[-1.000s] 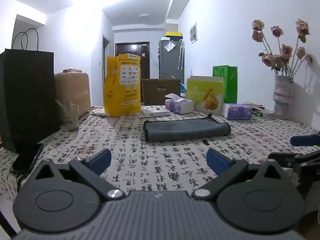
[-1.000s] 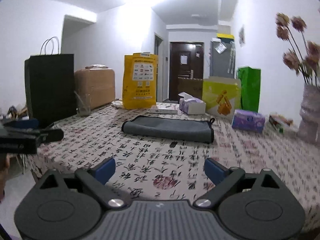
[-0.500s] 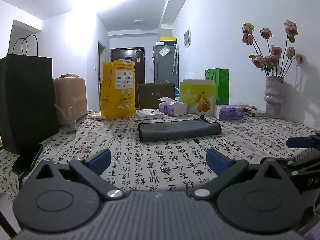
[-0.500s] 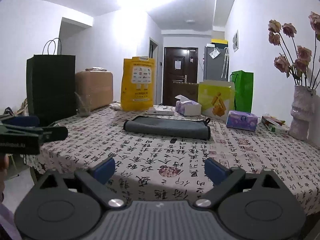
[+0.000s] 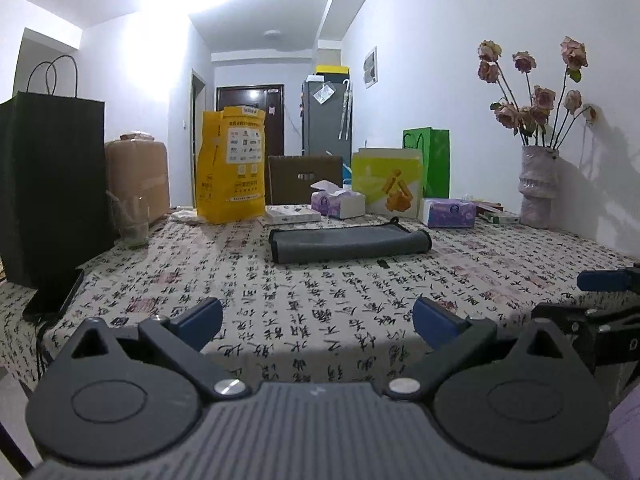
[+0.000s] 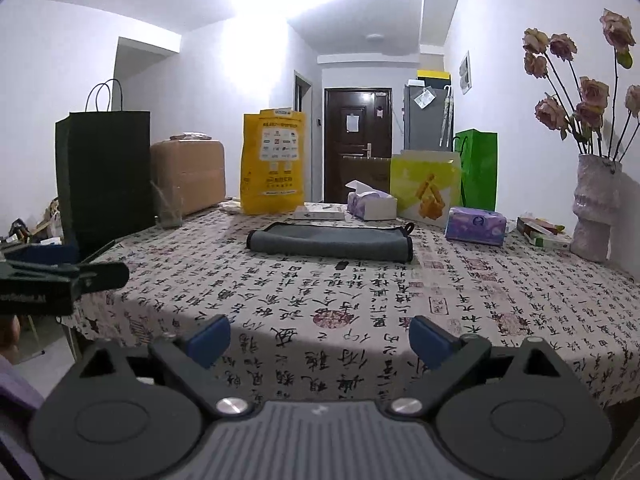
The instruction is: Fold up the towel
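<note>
A grey towel (image 5: pixel 349 245) lies folded in a long flat strip on the patterned tablecloth, far across the table; it also shows in the right wrist view (image 6: pixel 330 243). My left gripper (image 5: pixel 318 322) is open and empty, at the table's near edge, well short of the towel. My right gripper (image 6: pixel 319 338) is open and empty, also at the near edge. The right gripper's tips show at the right side of the left wrist view (image 5: pixel 608 280). The left gripper shows at the left side of the right wrist view (image 6: pixel 60 276).
A black paper bag (image 5: pixel 48 184), a phone (image 5: pixel 54 292) and a glass (image 5: pixel 134 220) stand at the left. A yellow bag (image 5: pixel 231 164), tissue boxes (image 5: pixel 338 202), gift bags (image 5: pixel 426 164) and a vase of roses (image 5: pixel 538 188) line the back and right.
Both grippers have pulled back and down toward the near table edge, so the towel looks farther away. Both stay open and the towel has not moved.
</note>
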`<state>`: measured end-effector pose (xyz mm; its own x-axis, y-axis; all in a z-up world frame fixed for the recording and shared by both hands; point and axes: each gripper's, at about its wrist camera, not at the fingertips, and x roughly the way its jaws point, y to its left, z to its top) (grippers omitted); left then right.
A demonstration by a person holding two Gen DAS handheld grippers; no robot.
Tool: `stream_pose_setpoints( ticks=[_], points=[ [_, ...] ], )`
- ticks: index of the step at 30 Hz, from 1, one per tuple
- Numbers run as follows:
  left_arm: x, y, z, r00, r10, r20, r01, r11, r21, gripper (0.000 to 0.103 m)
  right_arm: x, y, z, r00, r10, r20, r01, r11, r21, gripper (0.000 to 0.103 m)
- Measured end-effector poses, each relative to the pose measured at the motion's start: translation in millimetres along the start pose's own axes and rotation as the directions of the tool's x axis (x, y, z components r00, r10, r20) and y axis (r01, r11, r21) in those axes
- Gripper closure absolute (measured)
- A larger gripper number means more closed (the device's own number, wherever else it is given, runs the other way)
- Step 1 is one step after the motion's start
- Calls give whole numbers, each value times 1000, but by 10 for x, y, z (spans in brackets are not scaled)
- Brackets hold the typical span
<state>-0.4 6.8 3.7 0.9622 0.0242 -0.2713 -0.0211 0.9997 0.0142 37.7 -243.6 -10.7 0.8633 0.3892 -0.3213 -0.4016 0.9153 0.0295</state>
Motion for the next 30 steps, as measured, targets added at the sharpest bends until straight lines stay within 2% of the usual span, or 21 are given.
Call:
stream_pose_setpoints(
  ticks=[6, 27, 30],
  points=[
    [-21, 52, -34, 1000, -8, -26, 8, 1000, -13, 0, -27, 30, -13, 1000, 4, 2, -4, 1000, -7, 7],
    [-44, 51, -41, 1000, -16, -24, 16, 1000, -12, 0, -31, 15, -27, 1000, 0, 3, 0, 1000, 12, 7],
    [-46, 47, -40, 1000, -14, -24, 13, 1000, -14, 0, -24, 28, -29, 1000, -2, 1, 2, 1000, 14, 4]
  ],
)
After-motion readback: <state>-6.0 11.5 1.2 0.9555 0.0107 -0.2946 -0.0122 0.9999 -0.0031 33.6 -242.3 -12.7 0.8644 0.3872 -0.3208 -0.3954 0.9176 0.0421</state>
